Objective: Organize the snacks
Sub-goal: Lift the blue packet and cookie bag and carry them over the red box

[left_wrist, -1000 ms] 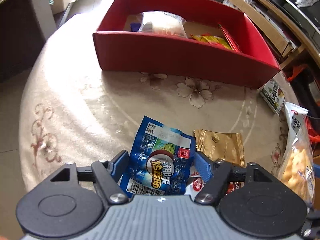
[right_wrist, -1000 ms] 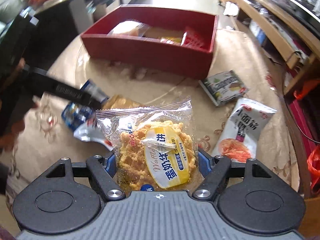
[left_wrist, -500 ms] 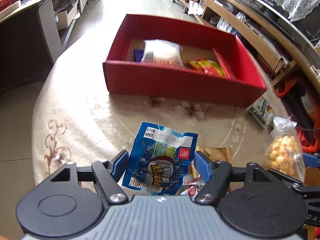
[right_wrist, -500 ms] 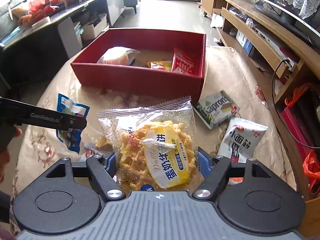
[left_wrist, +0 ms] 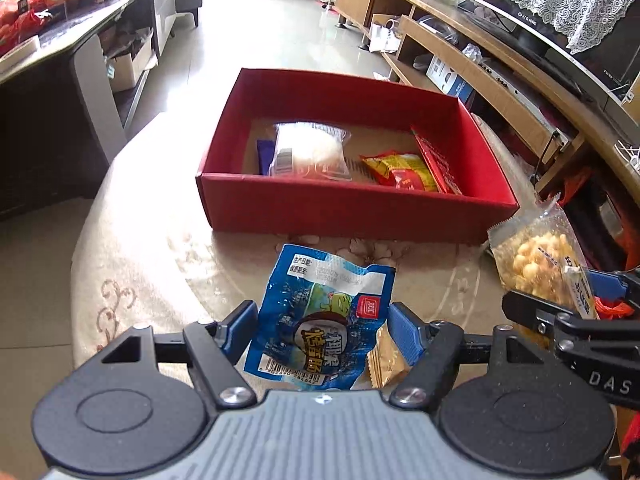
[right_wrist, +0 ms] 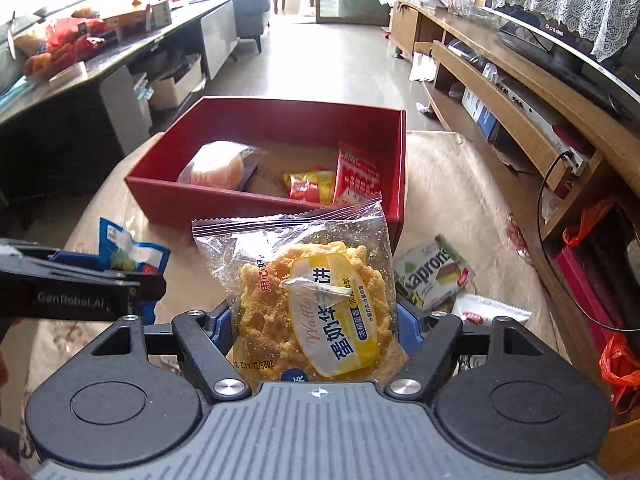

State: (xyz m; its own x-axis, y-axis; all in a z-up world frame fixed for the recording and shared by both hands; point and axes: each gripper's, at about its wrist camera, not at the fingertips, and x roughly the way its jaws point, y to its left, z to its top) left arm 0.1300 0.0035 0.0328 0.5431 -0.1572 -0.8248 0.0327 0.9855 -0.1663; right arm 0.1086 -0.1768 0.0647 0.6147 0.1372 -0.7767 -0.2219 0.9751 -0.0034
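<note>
Left wrist view shows my left gripper (left_wrist: 322, 330) clamped on a blue packet (left_wrist: 320, 320), its two blue pads pressing the packet's sides, the packet standing up toward twelve o'clock, clear of the table (left_wrist: 140, 264). At twelve lies the red box (left_wrist: 352, 208), its near wall facing me and its top open. Inside it, a clear wrapped bun (left_wrist: 310, 152) sits at the left and a red-and-yellow packet (left_wrist: 398, 170) at the right, with bare cardboard floor between them and along the back wall. Open tablecloth runs between my pads and the box wall; the round table edge curves away at nine o'clock. A gold sachet (left_wrist: 386, 358) peeks out under my right pad.

From the right wrist view, my right gripper (right_wrist: 314, 322) holds a clear waffle-cake bag (right_wrist: 310, 292) by its sides, the bag upright and its top seal overlapping the box's near right corner in the picture. At three o'clock on the table lie a green wafer pack (right_wrist: 434, 274) and a white packet (right_wrist: 492, 314), both apart from my pads. The left gripper crosses in at nine o'clock.
</note>
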